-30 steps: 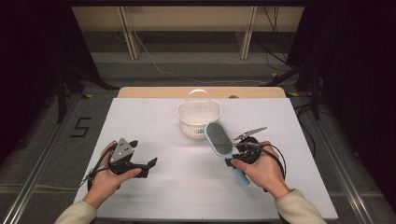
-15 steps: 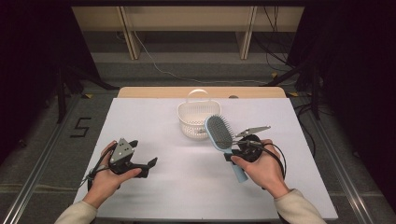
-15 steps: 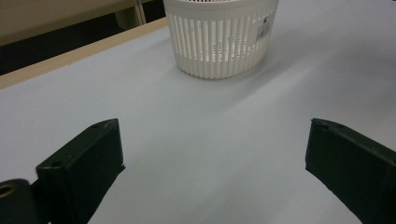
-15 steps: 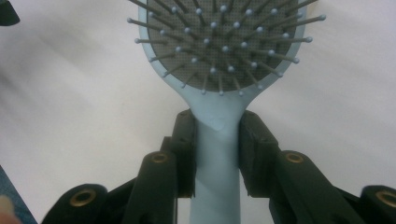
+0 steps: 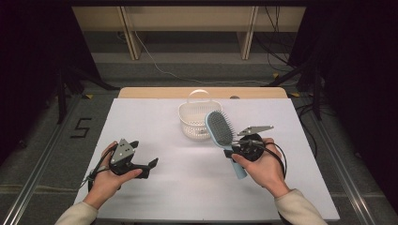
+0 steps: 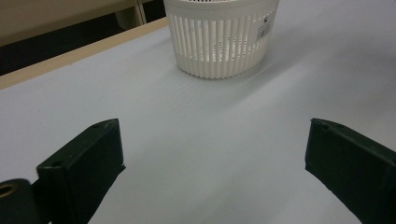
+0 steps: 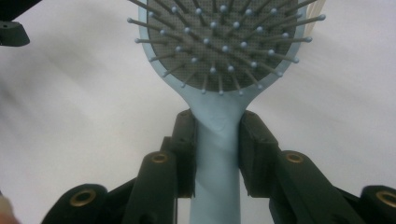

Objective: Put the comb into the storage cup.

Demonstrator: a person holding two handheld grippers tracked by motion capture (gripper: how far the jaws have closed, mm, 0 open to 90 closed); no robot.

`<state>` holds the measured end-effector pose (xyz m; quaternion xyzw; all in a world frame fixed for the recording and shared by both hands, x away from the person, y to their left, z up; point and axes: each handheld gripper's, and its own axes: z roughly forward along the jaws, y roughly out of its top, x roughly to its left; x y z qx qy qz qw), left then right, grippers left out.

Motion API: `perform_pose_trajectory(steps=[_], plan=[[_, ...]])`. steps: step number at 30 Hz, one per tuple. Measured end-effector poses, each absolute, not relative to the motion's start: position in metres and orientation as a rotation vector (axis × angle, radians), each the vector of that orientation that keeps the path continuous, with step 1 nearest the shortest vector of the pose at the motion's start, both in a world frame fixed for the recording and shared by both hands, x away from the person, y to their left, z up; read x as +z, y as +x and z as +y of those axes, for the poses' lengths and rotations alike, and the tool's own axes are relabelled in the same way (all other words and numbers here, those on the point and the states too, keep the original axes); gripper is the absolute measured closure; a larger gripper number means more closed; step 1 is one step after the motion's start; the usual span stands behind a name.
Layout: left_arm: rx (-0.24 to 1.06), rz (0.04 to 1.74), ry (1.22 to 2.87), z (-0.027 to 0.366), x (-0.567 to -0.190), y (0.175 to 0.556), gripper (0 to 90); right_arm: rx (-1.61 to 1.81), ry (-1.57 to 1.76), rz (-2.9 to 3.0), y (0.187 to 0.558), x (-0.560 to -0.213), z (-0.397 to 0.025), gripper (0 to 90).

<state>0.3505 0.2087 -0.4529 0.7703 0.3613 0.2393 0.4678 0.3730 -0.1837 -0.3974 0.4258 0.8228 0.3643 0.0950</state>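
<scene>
We see the right gripper point(image 7: 217, 144) clamping the blue hairbrush point(image 5: 220, 130) at centre frame beside the white basket point(image 5: 196, 119), the left gripper point(image 6: 212, 158) gaping wide lower left.

Counts:
- 1 hairbrush point(image 5: 222, 132), light blue, neck between the right gripper's point(image 7: 218, 154) jaws, bristle head just past the tips.
- 1 white slatted basket point(image 6: 221, 39), ahead of the left gripper's point(image 6: 212, 158) spread jaws, well apart from them.
- 2 grippers, one per hand.
- 2 hands: left hand point(image 5: 107, 180), right hand point(image 5: 263, 166).
- 1 table point(image 5: 155, 122), white top.
</scene>
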Motion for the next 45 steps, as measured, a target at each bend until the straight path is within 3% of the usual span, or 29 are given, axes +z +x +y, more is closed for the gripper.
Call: perform_pose_trajectory(steps=[45], plan=[[0.587, 0.893, 1.886, 0.2088, -0.4534, 0.3509, 4.0, 1.212, 1.171, 2.320, 0.3805, -0.3896, -0.1742, 70.4]])
